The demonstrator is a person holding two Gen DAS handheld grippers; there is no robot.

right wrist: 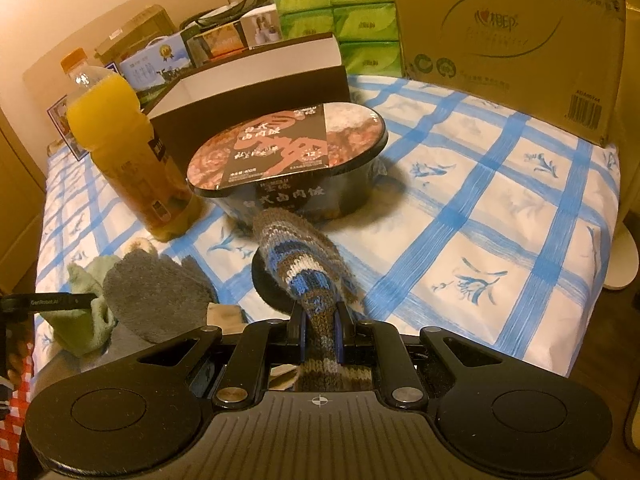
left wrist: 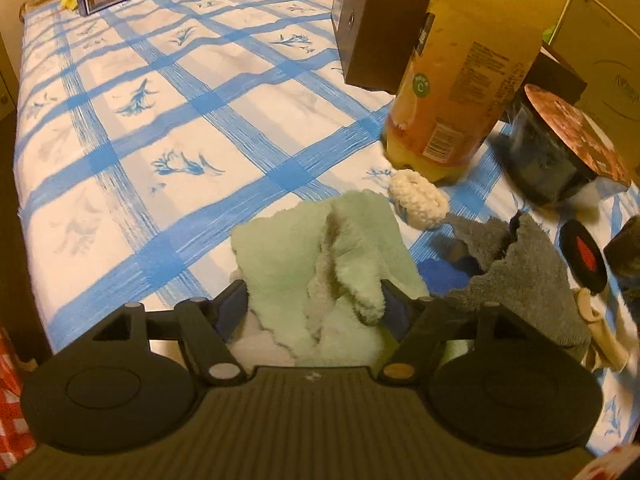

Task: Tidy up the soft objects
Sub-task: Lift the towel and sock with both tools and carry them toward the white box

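On a blue-checked tablecloth (left wrist: 160, 128), the left gripper (left wrist: 316, 296) is standing with jaws apart around a pale green sock (left wrist: 320, 256), while the right gripper (right wrist: 320, 328) is pinching a striped knitted sock (right wrist: 304, 276) that is draping forward toward a black bowl (right wrist: 296, 168).

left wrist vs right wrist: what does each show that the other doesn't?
Left wrist only: the left gripper standing open around the green sock, and a cream fuzzy piece beside the juice bottle.

Right wrist only: the right gripper shut on the striped knit sock, the green tissue packs at the back, and the bottle's orange cap.

Both: the juice bottle, the meal bowl, the grey sock, the green sock, the dark box, the cardboard carton and the blue-checked cloth.
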